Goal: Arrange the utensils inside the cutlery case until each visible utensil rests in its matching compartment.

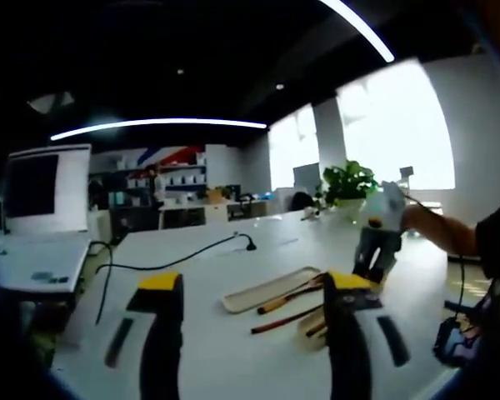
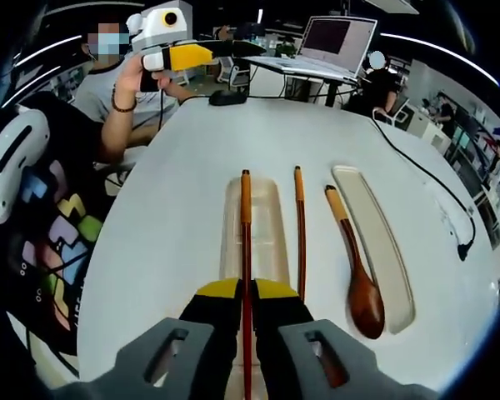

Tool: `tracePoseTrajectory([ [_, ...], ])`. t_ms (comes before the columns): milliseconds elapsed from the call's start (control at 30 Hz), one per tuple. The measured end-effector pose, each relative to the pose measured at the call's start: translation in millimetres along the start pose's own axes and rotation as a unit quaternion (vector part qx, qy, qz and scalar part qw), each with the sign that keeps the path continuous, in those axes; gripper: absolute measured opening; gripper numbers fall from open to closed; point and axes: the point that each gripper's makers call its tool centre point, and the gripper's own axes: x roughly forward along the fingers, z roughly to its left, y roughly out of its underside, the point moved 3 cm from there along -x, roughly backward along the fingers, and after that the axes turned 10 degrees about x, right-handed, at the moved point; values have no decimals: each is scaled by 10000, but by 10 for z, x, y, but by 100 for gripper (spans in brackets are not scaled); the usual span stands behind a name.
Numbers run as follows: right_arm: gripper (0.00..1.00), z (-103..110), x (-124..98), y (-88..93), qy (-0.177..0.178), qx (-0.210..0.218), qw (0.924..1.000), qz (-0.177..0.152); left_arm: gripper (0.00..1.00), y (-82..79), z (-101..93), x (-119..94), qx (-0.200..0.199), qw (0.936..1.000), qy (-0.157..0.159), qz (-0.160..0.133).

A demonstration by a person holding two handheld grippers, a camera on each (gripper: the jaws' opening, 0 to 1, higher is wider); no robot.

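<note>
chopstick (image 2: pixel 247 333) end btwn jaws hidden, spoon (image 1: pixel 287 295) blurred

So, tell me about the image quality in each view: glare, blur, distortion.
Left gripper view: the window is blown out white, the ceiling dark, the whole frame soft; the wooden utensils are blurred. Right gripper view: evenly lit and sharper, with the chopstick in the right gripper and the spoon crisp; fisheye bends the table edges in both.

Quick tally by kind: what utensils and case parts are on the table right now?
Chopsticks: 2, one clamped in the right gripper over the clear case tray, one lying beside it.
Wooden spoon: 1.
Case trays: 2, the clear one and a cream one.
Total: 5.
</note>
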Motion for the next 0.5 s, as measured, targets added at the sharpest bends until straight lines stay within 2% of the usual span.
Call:
tracePoseTrajectory([
  [200, 3, -8, -58, -7, 5, -7, 10000, -3, 72, -2, 2, -3, -9, 10000, 5, 0],
  [367, 3, 12, 2, 58, -43, -77, 9999, 114, 71, 4, 20, -3, -14, 10000, -21, 14],
  [500, 3, -10, -2, 64, -37, 50, 9999, 87, 71, 0, 16, -19, -16, 10000, -14, 5],
])
